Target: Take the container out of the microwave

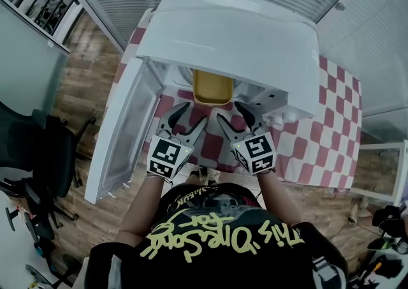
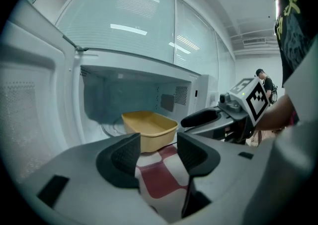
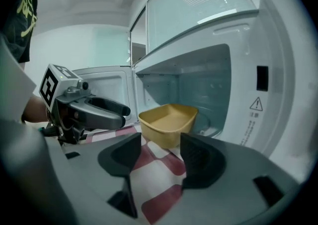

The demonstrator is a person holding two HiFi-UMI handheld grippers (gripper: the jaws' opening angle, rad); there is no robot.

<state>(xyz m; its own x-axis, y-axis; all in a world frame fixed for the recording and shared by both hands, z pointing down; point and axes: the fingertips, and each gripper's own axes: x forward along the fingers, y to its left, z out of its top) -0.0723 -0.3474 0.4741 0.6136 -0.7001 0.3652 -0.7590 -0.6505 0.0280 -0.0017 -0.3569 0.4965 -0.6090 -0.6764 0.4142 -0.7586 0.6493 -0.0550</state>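
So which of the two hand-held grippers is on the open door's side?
The left hand-held gripper: the swung-open microwave door stands right beside it, while the right hand-held gripper is on the side away from the door.

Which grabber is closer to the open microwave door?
Left. In the head view the left gripper hangs just beside the swung-open door, not touching it. The right gripper is farther away, on the other side of the left one.

Container (image 1: 212, 87) in microwave (image 1: 236, 39) atop table (image 1: 333, 122)
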